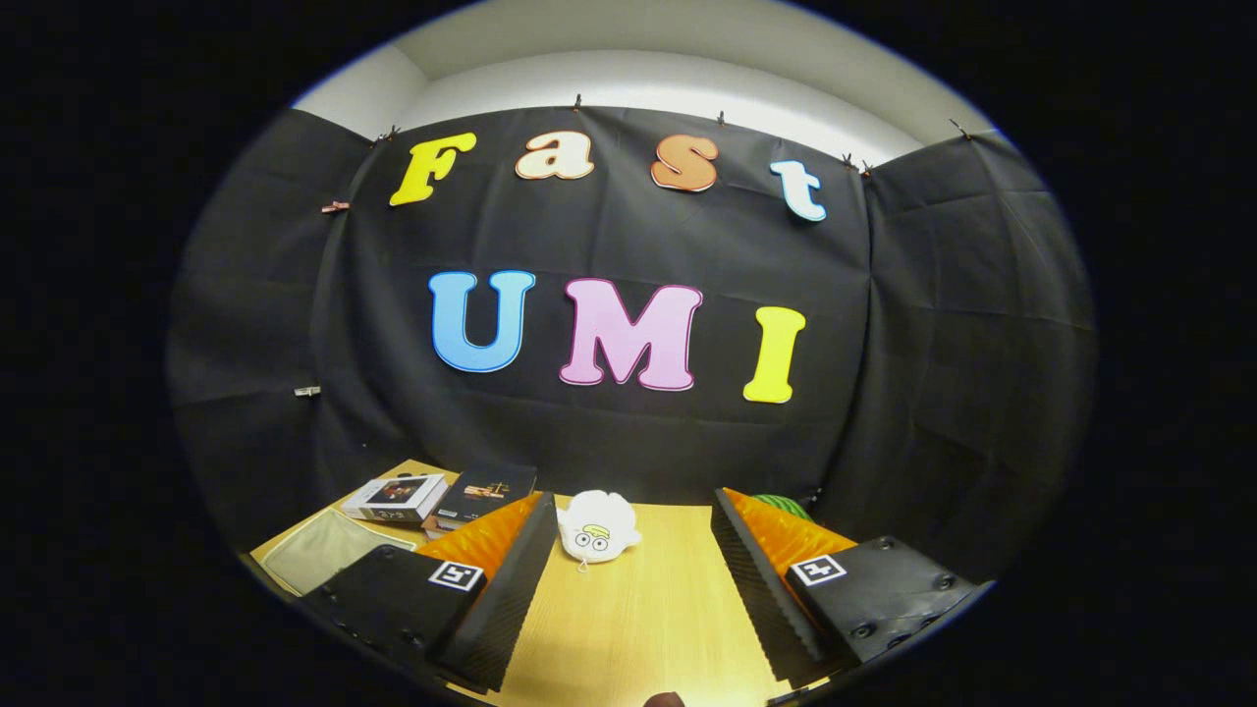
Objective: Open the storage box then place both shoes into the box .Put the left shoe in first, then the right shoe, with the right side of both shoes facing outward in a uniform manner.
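Gripper raised, fingers spread wide and holding nothing.

My gripper (633, 579) hovers over the wooden table (648, 609), level with the booth wall. At twelve o'clock just beyond the fingertips lies a white plush toy (596, 527); at ten o'clock, books (442, 496) and a pale pad (324, 560). I can't tell where the storage box and shoes are, so progress is unreadable from here.

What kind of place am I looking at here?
Probably a small recording booth: black cloth walls close in a wooden table holding boxes, a book and a white plush toy. The hand-held gripper hangs open above the table.
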The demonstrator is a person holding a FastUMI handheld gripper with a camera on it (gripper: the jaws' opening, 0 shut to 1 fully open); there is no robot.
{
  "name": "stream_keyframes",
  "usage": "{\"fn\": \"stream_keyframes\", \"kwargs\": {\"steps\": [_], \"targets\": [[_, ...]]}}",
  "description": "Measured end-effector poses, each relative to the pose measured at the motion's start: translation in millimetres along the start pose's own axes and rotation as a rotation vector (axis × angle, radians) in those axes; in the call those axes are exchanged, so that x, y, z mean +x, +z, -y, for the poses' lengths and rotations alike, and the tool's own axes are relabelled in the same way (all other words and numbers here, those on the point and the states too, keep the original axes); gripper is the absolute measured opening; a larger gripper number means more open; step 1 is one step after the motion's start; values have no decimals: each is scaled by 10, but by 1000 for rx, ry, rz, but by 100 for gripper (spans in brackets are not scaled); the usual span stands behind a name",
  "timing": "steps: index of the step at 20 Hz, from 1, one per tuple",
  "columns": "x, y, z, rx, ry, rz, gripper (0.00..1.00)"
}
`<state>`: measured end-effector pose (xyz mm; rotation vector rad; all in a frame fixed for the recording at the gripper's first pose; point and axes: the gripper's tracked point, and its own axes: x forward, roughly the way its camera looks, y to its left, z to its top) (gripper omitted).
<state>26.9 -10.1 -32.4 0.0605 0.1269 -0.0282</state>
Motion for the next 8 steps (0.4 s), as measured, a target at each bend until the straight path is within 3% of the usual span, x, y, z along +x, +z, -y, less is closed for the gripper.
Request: {"fn": "stream_keyframes", "kwargs": {"steps": [8], "targets": [[-149, -68, 93, 26, -16, 7, 97]]}}
